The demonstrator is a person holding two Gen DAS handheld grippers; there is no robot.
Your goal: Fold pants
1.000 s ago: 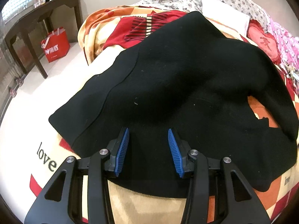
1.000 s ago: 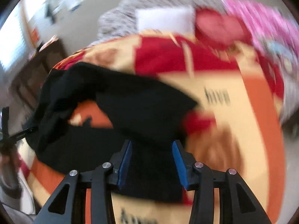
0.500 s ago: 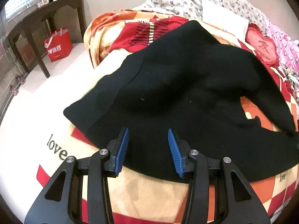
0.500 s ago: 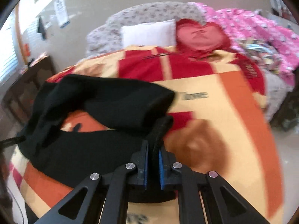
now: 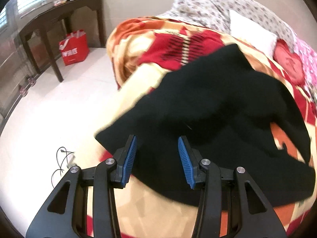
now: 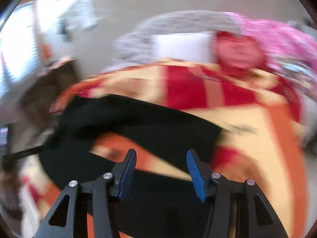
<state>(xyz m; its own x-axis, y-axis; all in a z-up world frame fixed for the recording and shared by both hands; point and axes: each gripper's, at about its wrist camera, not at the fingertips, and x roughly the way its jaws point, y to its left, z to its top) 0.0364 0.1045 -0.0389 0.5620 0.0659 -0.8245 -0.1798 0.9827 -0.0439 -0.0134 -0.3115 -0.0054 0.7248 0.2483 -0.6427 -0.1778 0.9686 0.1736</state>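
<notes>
Two claws above black pants (image 5: 218,119) spread on patterned bed blanket (image 5: 158,39). Left claw (image 5: 157,154) released, empty, over near hem. Right claw (image 6: 161,170) opening, nothing between pads, view blurred. Red shopping bag (image 5: 74,48) on floor beside dark worktop (image 5: 55,17); contents hidden.

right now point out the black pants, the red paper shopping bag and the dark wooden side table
black pants (image 5: 227,115), left wrist view, middle of the fabric
red paper shopping bag (image 5: 74,49), left wrist view, its front face
dark wooden side table (image 5: 59,13), left wrist view, front edge of its top
</notes>
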